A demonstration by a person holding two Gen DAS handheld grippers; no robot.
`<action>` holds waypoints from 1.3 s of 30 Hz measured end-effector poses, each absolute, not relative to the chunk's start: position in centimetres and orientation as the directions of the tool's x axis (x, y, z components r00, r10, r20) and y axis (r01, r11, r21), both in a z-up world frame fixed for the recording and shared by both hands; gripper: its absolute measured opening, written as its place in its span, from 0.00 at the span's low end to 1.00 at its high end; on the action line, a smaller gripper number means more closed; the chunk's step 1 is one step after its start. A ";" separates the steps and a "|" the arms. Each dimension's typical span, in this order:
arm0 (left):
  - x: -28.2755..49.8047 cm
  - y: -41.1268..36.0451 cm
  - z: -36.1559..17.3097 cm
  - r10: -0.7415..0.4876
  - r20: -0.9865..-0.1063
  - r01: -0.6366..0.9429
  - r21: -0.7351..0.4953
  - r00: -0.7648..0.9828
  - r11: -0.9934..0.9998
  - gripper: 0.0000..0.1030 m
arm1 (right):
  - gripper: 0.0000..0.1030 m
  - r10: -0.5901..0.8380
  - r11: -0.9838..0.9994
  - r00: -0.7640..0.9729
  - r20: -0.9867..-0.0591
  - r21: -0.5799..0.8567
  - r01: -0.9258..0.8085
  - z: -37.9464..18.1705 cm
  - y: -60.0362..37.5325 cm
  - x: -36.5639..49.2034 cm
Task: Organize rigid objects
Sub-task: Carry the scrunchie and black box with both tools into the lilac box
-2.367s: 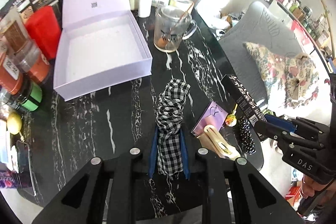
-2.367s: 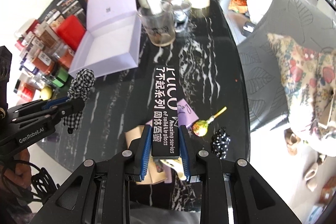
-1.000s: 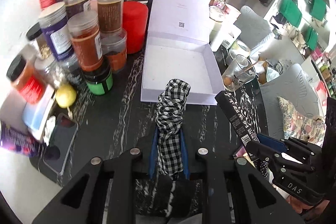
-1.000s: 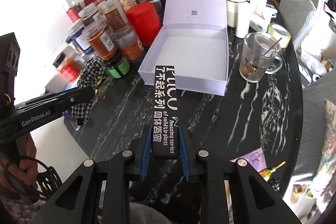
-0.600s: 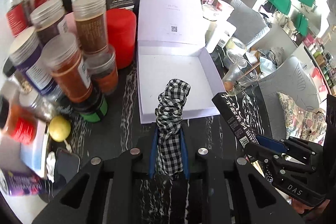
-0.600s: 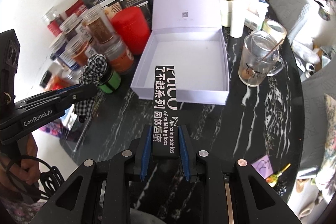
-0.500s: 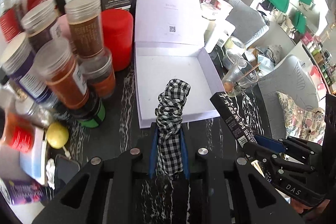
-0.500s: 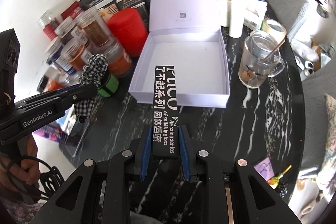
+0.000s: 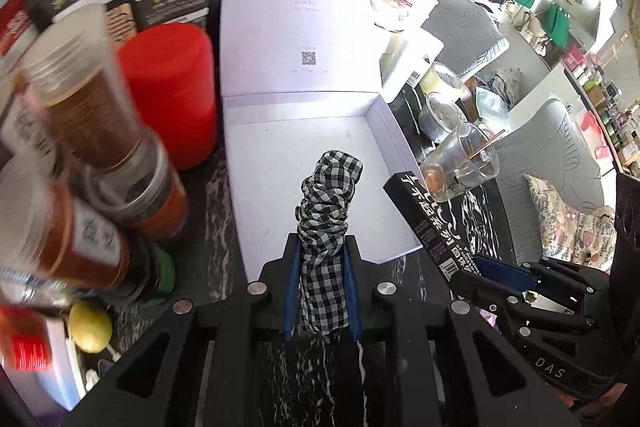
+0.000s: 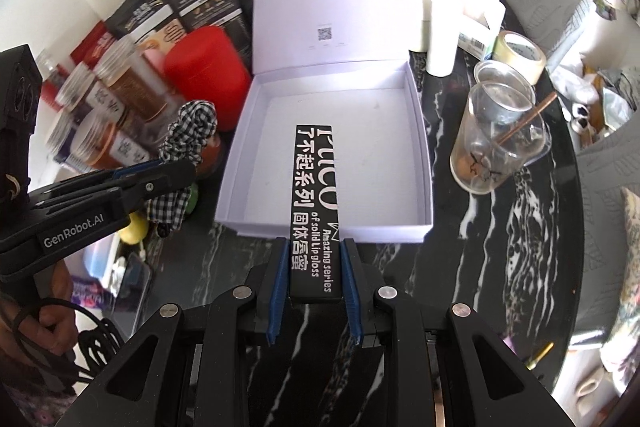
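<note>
My left gripper point(image 9: 322, 255) is shut on a black-and-white checked fabric scrunchie point(image 9: 326, 211) and holds it over the near edge of the open lilac box point(image 9: 308, 163). My right gripper point(image 10: 314, 255) is shut on a long black lip-gloss box with white lettering point(image 10: 315, 195); its far end reaches over the open lilac box point(image 10: 416, 131) from the front. The lilac box is empty, with its lid standing open at the back. The left gripper point(image 10: 160, 179) with the scrunchie point(image 10: 188, 139) shows at the left of the right wrist view. The black box point(image 9: 424, 219) shows at the right of the left wrist view.
Several spice jars point(image 9: 92, 115) and a red canister point(image 9: 172, 87) stand left of the box. A glass mug with a stick point(image 10: 496, 143), a tape roll point(image 10: 518, 55) and white containers point(image 10: 440, 31) stand to its right. A yellow ball point(image 9: 90, 325) lies near the left edge.
Both grippers have moved forward and closer to the lilac box with their objects. The scrunchie and the black box now reach over the box's front edge.
</note>
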State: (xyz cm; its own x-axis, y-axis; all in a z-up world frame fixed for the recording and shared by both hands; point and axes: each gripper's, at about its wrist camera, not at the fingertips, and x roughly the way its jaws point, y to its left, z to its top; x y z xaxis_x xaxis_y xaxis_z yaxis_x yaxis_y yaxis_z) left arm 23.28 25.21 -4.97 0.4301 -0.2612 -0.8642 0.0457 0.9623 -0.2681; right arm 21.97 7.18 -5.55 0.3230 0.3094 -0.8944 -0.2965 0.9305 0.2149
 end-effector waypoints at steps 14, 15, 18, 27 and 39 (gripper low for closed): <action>29.5 25.2 -8.9 -0.279 -0.884 0.040 -0.286 0.374 0.958 0.19 | 0.25 0.274 0.943 0.299 -0.914 0.194 -0.272 -8.9 6.9 28.0; 29.7 25.2 -9.2 -0.279 -0.886 0.040 -0.285 0.372 0.958 0.19 | 0.25 0.271 0.943 0.298 -0.915 0.191 -0.272 -9.3 7.0 28.4; 30.8 25.3 -10.4 -0.261 -0.894 0.040 -0.266 0.365 0.963 0.19 | 0.25 0.263 0.946 0.290 -0.920 0.186 -0.267 -10.5 7.2 29.4; 33.5 25.5 -13.1 -0.257 -0.909 0.005 -0.271 0.327 0.963 0.19 | 0.25 0.243 0.949 0.259 -0.935 0.174 -0.263 -13.7 7.6 31.7; 36.2 25.5 -16.0 -0.260 -0.922 -0.046 -0.284 0.287 0.958 0.19 | 0.25 0.227 0.942 0.246 -0.942 0.148 -0.301 -16.2 8.6 34.2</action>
